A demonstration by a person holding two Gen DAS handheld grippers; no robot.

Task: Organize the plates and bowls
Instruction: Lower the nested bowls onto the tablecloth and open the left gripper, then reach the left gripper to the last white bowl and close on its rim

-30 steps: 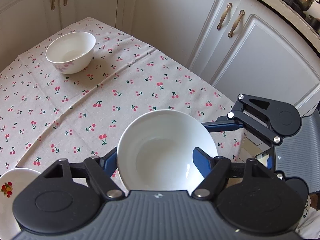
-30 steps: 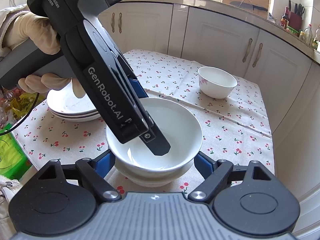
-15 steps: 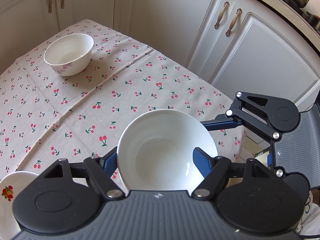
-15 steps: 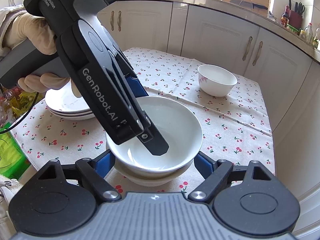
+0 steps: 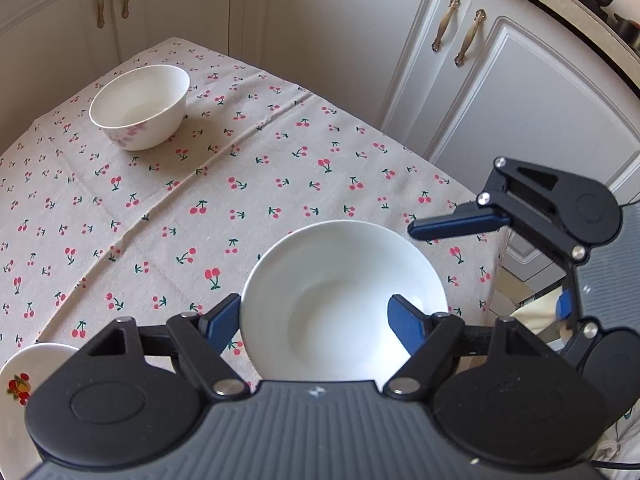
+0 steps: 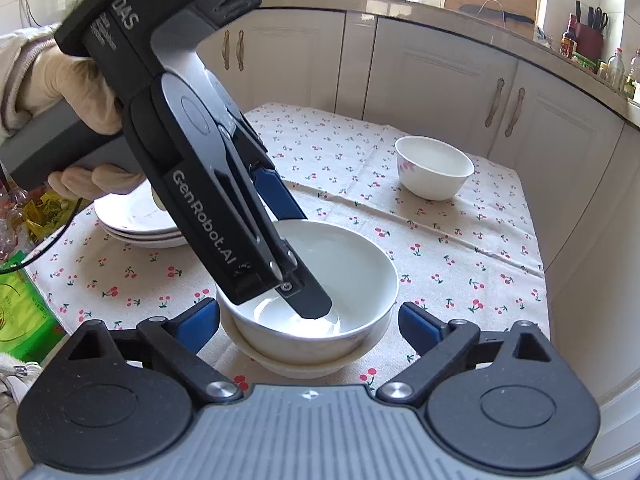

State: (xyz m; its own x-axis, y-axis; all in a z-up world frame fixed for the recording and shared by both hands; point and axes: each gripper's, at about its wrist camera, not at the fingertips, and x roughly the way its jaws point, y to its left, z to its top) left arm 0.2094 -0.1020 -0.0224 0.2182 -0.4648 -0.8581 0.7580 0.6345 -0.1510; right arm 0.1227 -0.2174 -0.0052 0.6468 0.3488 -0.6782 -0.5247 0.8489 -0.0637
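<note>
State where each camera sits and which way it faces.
Left wrist: on the left gripper, angled down at the stacked bowls; its opening jaws straddle the upper one's wall; right gripper at right.
Right wrist: on the right gripper, tilted down at them; its opening jaws flank them; left gripper and gloved left hand show.
Shared: stacked bowls, far bowl, both grippers.

Surface cloth: beige linen, small red cherries with green stems all over. Near bowl: plain white, nested in a second white bowl. Far bowl: white, pink floral print on its side. Stacked plates: white. My fingers: blue pads, black linkages. Cabinet doors: cream, bronze handles.
</note>
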